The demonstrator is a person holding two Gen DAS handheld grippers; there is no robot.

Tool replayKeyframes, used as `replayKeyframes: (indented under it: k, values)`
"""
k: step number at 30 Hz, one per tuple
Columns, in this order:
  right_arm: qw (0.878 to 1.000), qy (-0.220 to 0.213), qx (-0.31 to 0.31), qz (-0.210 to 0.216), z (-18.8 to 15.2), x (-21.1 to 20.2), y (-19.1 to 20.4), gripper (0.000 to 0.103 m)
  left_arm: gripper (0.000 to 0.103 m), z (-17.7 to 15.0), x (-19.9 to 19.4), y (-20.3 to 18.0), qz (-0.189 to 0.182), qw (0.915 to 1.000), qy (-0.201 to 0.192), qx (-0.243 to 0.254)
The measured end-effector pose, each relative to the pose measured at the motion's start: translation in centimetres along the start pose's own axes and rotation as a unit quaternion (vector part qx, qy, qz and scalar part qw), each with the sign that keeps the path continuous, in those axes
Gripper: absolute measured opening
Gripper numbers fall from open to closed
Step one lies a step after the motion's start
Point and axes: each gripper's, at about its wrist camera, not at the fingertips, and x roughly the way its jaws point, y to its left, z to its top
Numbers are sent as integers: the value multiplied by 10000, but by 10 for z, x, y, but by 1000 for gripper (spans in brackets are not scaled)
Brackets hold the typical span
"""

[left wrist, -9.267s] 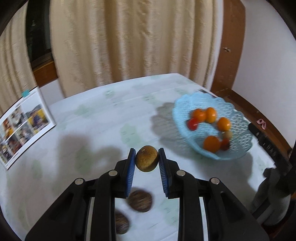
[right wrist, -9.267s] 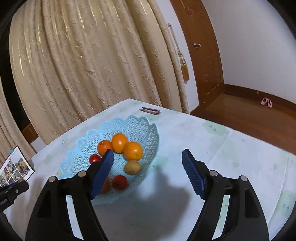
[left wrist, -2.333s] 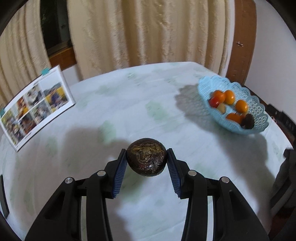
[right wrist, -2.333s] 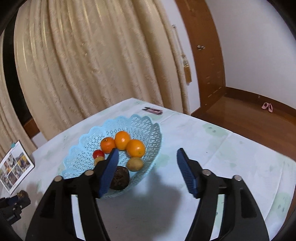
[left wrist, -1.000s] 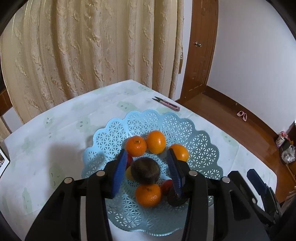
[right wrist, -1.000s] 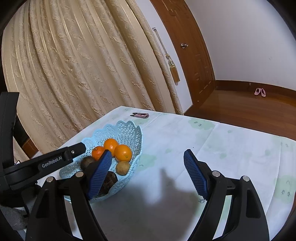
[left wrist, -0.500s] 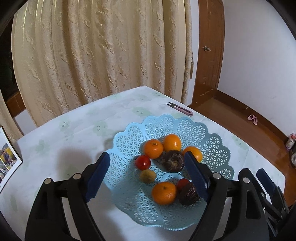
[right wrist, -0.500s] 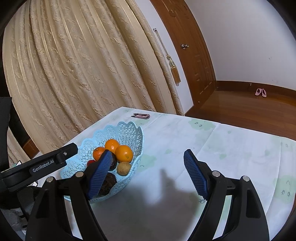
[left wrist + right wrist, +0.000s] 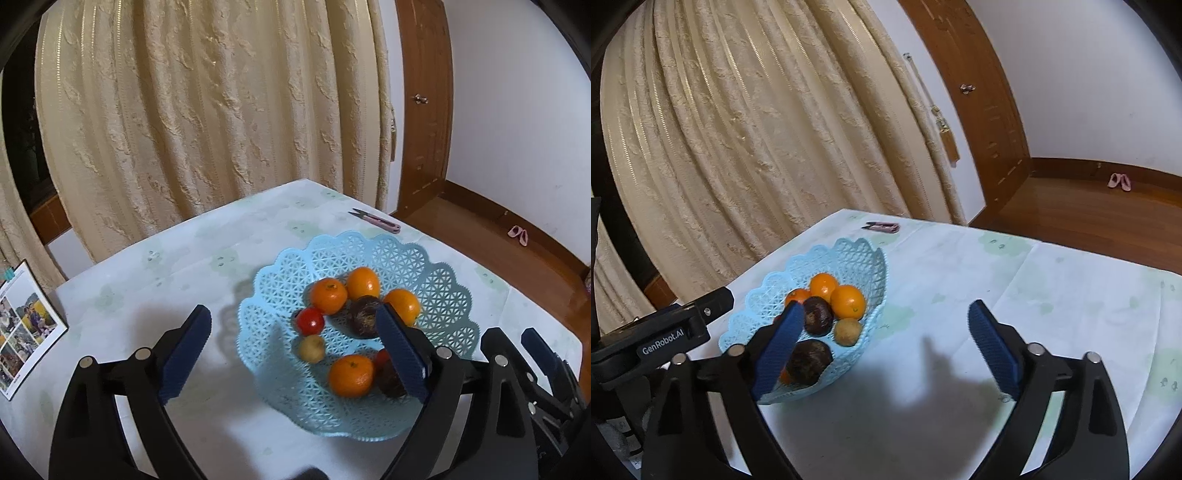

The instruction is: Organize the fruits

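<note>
Blue basket [image 9: 436,273] on the table [image 9: 155,266] held the oranges [image 9: 328,295], a tomato [image 9: 310,320] and two dark fruits [image 9: 364,313], one partly hidden. Left gripper [image 9: 291,360] and right gripper [image 9: 886,349] were both opening wide, holding nothing.

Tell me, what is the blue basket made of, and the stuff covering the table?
The blue basket looks like moulded plastic: even pale colour, stiff lattice of small holes, scalloped rim. The table cover seems to be a thin cloth or plastic sheet: fold creases show, with a faint green print. Which one, I cannot tell.
</note>
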Motion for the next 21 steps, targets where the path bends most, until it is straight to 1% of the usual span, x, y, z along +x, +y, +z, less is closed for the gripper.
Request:
replayKeyframes:
  k: [4,8,11,15,18,21]
  values:
    - [9998,95,1,187,-1,2,2,99,92,-7,-7,8,194,9998,-39,-78]
    - [9994,175,13,287,-3,4,4,99,95,-17,-15,15,343,9992,-104,-157]
    - [9996,116,21,258,-3,2,4,99,98,-24,-22,15,517,9985,-150,-56]
    - [9997,177,31,173,-5,0,4,100,98,-33,-33,14,768,9964,-315,192]
    - [9997,169,-188,25,-6,-5,12,100,98,-38,-40,14,851,9950,-406,331]
    - [9984,76,-560,-92,-4,-12,25,100,98,-40,-42,17,836,9951,-415,322]
